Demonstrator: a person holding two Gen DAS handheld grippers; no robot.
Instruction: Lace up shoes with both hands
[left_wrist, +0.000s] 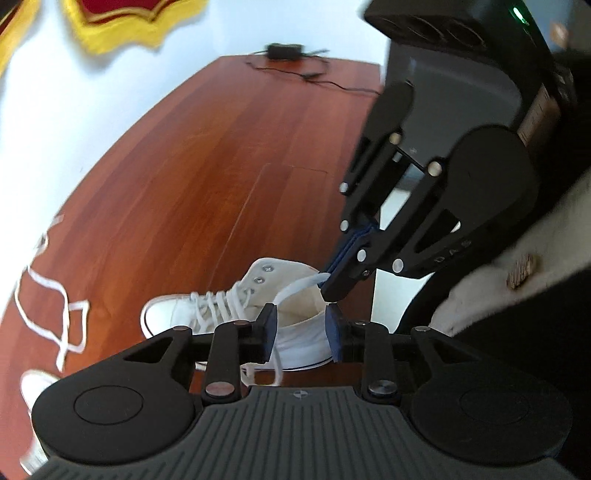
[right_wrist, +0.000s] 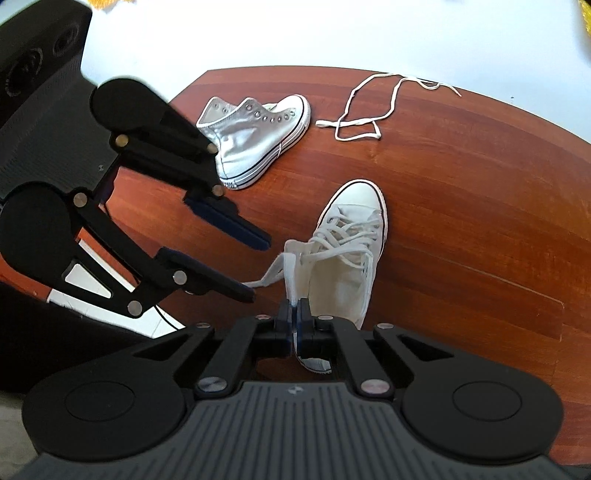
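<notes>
Right gripper (right_wrist: 295, 314) pinches the flat white lace (right_wrist: 289, 275) of the white canvas high-top (right_wrist: 345, 258) at frame centre; left gripper (right_wrist: 255, 267) gapes open (empty) centre-left.

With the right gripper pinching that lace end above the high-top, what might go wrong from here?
The right gripper holds only the tip of the lace end, so a pull may slip it free. The laced high-top stands unheld on the table; tugging may tip or drag it. The open left gripper sits close and may snag the other lace end.

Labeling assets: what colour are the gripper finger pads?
Dark blue pads on black fingers, clearest in the right wrist view.
</notes>
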